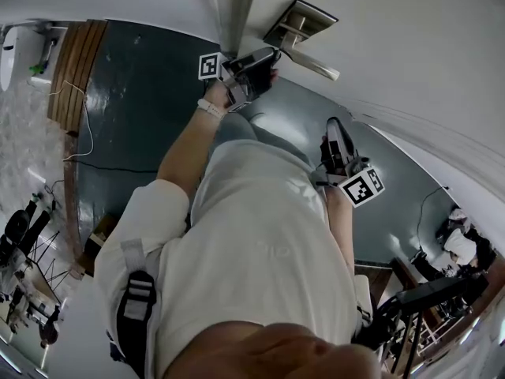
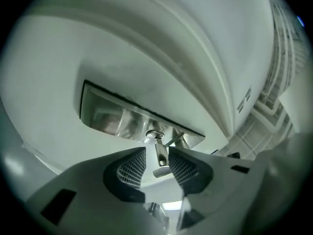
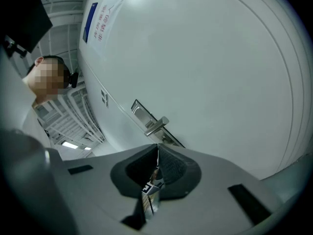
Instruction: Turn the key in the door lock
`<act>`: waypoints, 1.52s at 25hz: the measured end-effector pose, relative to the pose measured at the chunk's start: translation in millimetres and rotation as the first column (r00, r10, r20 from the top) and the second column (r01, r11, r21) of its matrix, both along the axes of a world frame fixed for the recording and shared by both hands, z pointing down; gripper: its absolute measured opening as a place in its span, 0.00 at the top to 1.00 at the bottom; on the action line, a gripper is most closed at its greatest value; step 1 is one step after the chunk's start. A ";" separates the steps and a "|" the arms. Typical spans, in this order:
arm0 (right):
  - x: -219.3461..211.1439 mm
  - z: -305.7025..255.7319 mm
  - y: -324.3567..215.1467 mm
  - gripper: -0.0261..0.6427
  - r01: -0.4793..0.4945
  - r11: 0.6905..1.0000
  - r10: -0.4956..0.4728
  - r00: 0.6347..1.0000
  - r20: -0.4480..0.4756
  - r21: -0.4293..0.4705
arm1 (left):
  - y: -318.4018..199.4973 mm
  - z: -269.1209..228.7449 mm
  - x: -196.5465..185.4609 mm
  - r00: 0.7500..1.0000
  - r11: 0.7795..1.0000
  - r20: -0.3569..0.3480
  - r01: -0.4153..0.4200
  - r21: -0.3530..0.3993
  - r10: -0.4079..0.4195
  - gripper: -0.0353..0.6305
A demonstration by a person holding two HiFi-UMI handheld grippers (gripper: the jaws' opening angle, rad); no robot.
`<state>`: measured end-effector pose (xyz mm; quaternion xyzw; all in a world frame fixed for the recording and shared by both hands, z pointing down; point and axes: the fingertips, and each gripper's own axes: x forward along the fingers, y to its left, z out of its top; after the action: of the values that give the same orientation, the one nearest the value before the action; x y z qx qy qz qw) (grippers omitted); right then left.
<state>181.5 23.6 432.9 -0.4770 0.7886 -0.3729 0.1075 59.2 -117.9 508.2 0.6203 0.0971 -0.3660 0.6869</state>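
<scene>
the left gripper (image 1: 266, 61) is held up against the white door (image 1: 410, 46), jaws standing apart with the key (image 2: 160, 154) between them. a sliver of gap shows on each side of the key, so neither ribbed pad (image 2: 133, 167) presses on it. the key sits in the keyhole of the brushed metal lock plate (image 2: 117, 115), straight ahead of the jaws. its long axis runs out from the plate back toward the gripper, blade end in the lock and bow end (the one with the small hole) down between the pads. in the left gripper view it stands close to vertical, tipped only slightly. the lever handle (image 2: 177, 140) juts from the same plate just beyond the key and a little to its right. the right gripper (image 3: 157, 150) is well back from the door, nearer the person's body than the left one. its jaws are closed together with nothing between them. the lock plate and handle lie ahead of it and above its tips, well apart from them.
</scene>
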 end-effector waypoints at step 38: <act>-2.7 5.9 -2.4 0.93 -0.004 1.000 0.004 1.000 0.008 -0.014 | -10.7 -4.8 7.0 0.979 0.958 0.041 0.206 -0.202 -0.202 0.88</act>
<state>178.7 21.2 438.8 -0.4779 0.7847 -0.3799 0.1079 66.2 -128.6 503.5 0.5566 -0.0124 -0.4368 0.7066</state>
